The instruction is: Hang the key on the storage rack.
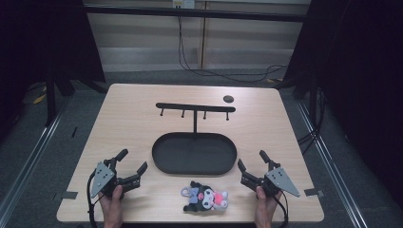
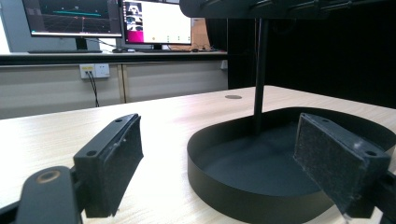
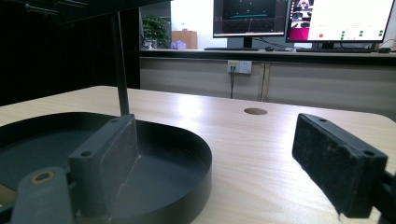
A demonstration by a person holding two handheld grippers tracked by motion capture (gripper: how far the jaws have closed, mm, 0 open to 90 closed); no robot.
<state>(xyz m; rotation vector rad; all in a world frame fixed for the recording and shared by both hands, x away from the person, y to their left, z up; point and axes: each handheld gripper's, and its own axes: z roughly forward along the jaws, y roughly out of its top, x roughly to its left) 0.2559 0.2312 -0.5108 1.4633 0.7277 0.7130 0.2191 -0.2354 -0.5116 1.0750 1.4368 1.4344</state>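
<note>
Honestly, I see risk at the near table (image 1: 142, 118) edge: the small black-and-pink plush toy (image 1: 205, 197) lies just in front of the black oval metal tray (image 1: 164, 159), and a nudge could push it off. My left gripper (image 1: 133, 165) and right gripper (image 1: 251, 159) flank the tray, both spread and empty. Behind the tray, the hook stand (image 1: 195, 109) crowds overhead moves; beside it, bare wood.

The high view is looking forward and down from above the person's side, taking in the whole surface (image 1: 142, 118). The left claw (image 2: 219, 163) camera is sitting low, very near the surface, facing the oval tray (image 2: 243, 196) from its left end. The right claw (image 3: 233, 168) camera is equally low, facing the tray's other end. All three views are sharing the tray and its post (image 1: 195, 124).
</note>
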